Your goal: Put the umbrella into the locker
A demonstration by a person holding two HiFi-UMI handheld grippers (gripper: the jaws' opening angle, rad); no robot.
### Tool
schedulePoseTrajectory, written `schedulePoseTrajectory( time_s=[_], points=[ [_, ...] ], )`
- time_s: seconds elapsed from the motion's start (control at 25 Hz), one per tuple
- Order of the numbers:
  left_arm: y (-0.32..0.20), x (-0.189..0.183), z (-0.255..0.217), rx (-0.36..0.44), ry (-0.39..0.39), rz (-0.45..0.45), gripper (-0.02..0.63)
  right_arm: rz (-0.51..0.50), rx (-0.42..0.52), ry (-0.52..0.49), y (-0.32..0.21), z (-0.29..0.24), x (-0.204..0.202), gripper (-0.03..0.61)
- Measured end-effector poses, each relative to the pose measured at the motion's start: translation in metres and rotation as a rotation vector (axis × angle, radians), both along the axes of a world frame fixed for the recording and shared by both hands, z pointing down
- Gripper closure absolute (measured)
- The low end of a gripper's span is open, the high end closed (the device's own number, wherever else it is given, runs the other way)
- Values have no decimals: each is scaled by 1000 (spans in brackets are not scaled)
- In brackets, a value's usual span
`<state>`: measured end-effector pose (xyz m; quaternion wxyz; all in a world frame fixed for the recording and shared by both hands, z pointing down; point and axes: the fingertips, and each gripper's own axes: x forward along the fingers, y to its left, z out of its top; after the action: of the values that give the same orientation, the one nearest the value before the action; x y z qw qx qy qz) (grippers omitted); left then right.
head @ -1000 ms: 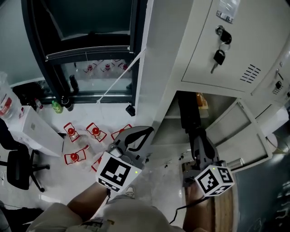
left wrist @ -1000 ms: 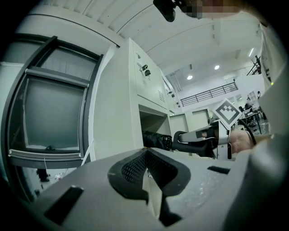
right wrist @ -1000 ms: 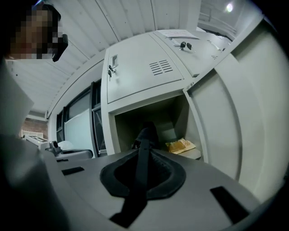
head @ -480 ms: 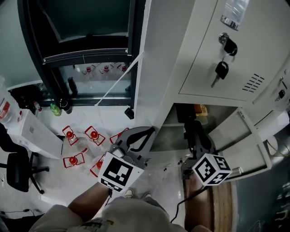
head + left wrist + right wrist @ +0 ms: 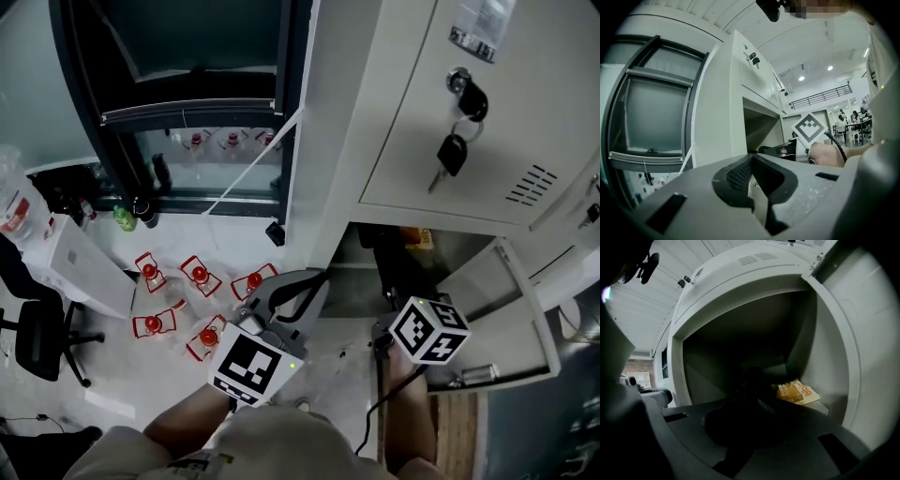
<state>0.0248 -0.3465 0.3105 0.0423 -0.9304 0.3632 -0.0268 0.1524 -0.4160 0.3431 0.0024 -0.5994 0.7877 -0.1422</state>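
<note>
The black folded umbrella (image 5: 386, 267) (image 5: 750, 385) points into the open lower compartment of the white locker (image 5: 342, 239). My right gripper (image 5: 394, 302) (image 5: 743, 420) is shut on the umbrella, just in front of the opening. The umbrella's far end lies in the dark of the compartment, beside an orange packet (image 5: 419, 236) (image 5: 797, 392). The compartment's door (image 5: 492, 314) hangs open to the right. My left gripper (image 5: 316, 277) (image 5: 752, 161) hovers left of the locker, jaws together with nothing between them.
A shut upper locker door with keys in its lock (image 5: 453, 150) hangs above the opening. Packs of red-capped bottles (image 5: 197, 277) lie on the floor at left. A white box (image 5: 75, 267), an office chair (image 5: 37, 342) and a black-framed window (image 5: 187, 112) are further left.
My right gripper has pushed toward the locker and the umbrella has gone deeper into the compartment. My left gripper has drifted slightly.
</note>
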Motion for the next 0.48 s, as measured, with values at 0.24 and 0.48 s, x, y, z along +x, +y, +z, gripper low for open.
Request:
schedulePoseTrajectory(
  time_s=[0.24,0.48],
  points=[
    [2,13,6,-16,10,-5,607,-34,-41,16,-17,13,-7,555],
    [4,22,12,-40,26,-10,607,-69,-53,110,-26,15,-17,554]
  ],
)
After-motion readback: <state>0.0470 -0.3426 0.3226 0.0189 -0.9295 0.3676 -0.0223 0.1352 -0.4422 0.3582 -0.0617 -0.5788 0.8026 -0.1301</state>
